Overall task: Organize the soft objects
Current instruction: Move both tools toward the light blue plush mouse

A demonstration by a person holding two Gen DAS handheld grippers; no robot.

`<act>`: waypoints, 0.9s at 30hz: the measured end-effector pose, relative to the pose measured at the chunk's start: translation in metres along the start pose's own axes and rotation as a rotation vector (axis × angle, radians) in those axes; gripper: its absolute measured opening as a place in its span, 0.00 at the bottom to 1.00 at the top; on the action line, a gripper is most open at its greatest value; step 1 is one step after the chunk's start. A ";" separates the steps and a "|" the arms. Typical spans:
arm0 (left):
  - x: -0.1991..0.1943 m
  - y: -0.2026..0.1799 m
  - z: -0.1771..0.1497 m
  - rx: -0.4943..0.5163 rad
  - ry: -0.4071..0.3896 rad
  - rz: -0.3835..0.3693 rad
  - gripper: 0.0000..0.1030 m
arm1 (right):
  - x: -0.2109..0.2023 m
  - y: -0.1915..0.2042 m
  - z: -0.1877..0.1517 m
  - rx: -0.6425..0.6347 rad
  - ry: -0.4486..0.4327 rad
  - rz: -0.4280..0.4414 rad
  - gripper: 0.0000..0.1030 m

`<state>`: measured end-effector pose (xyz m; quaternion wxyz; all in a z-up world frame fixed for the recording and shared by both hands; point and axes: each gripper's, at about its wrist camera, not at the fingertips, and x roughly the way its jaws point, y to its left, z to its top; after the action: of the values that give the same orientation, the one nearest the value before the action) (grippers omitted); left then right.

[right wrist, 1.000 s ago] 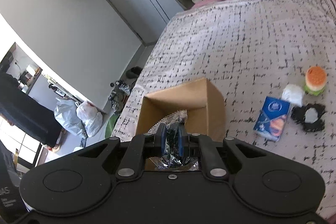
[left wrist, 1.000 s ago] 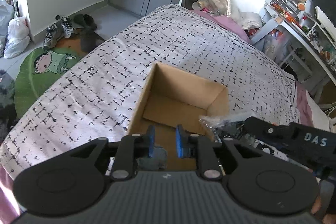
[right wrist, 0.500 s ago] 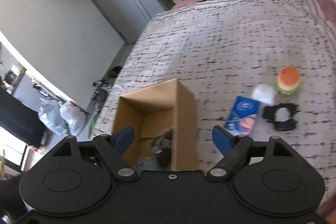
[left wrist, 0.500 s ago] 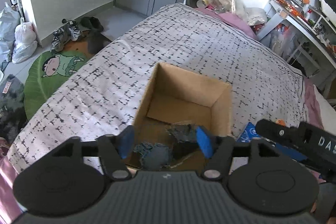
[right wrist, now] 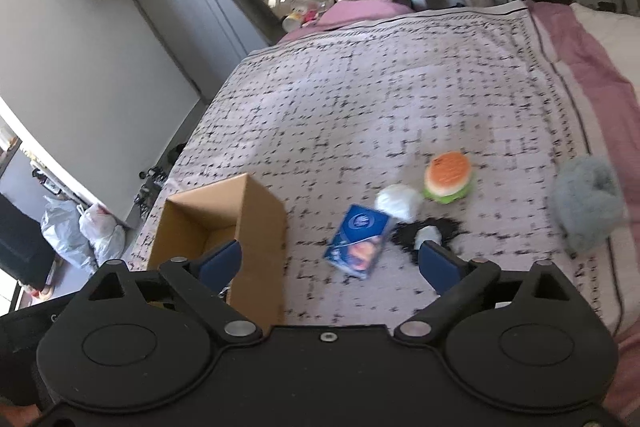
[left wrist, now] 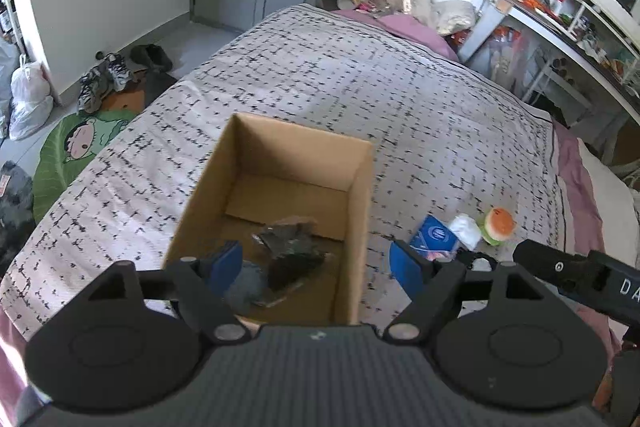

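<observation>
An open cardboard box (left wrist: 362, 187) (right wrist: 260, 223) stands on the patterned bedspread. Inside it lie a dark crinkled packet (left wrist: 292, 251) and a grey soft piece (left wrist: 244, 287). My left gripper (left wrist: 316, 263) hangs over the box's near end, its jaws opening with nothing between them. My right gripper (right wrist: 328, 263) is to the right of the box, jaws opening and empty. On the bed lie a blue packet (right wrist: 358, 241) (left wrist: 436, 237), a white soft ball (right wrist: 398, 203), a burger plush (right wrist: 448, 177) (left wrist: 498, 225), a black fuzzy item (right wrist: 428, 233) and a grey fluffy item (right wrist: 586, 203).
The bedspread (left wrist: 360, 87) ends at a pink sheet edge (right wrist: 592, 67) on the right. A desk with clutter (left wrist: 560, 11) stands beyond the bed. Shoes and a green cartoon mat (left wrist: 76, 151) lie on the floor left of the bed, with plastic bags (right wrist: 84, 231) nearby.
Both grippers went from shut to wide open. The dark packet and the grey piece dropped into the box. Both views slid to the right, bringing the loose items on the bed into sight.
</observation>
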<state>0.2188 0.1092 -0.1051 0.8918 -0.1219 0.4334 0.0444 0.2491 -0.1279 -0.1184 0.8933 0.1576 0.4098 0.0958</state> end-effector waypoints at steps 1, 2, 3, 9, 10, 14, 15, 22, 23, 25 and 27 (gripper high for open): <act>-0.001 -0.004 -0.001 0.003 -0.001 -0.003 0.77 | -0.002 -0.004 0.001 0.000 -0.004 -0.003 0.93; -0.001 -0.008 -0.001 0.005 -0.002 -0.005 0.77 | -0.004 -0.007 0.003 0.001 -0.006 -0.007 0.93; -0.001 -0.012 -0.002 0.007 -0.002 -0.006 0.77 | -0.006 -0.012 0.004 0.003 -0.009 -0.011 0.93; -0.002 -0.038 -0.004 0.019 -0.003 -0.009 0.77 | -0.019 -0.039 0.013 0.012 -0.028 -0.026 0.96; -0.002 -0.043 -0.004 0.024 -0.005 -0.009 0.77 | -0.021 -0.044 0.015 0.015 -0.030 -0.028 0.96; -0.004 -0.063 -0.006 0.043 -0.006 -0.015 0.77 | -0.029 -0.064 0.020 0.026 -0.038 -0.039 0.98; -0.004 -0.068 -0.007 0.049 -0.006 -0.016 0.77 | -0.031 -0.069 0.022 0.028 -0.044 -0.044 0.99; -0.003 -0.103 -0.012 0.079 -0.002 -0.038 0.77 | -0.043 -0.103 0.030 0.066 -0.070 -0.062 1.00; -0.002 -0.107 -0.012 0.079 0.000 -0.040 0.77 | -0.044 -0.107 0.030 0.071 -0.071 -0.062 1.00; -0.002 -0.115 -0.014 0.080 0.001 -0.039 0.77 | -0.046 -0.115 0.031 0.079 -0.071 -0.067 1.00; -0.001 -0.123 -0.015 0.085 0.002 -0.040 0.77 | -0.048 -0.123 0.032 0.085 -0.077 -0.066 1.00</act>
<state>0.2295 -0.0140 -0.0913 0.8965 -0.0925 0.4332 0.0077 0.2478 -0.2636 -0.1094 0.9035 0.1853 0.3840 0.0426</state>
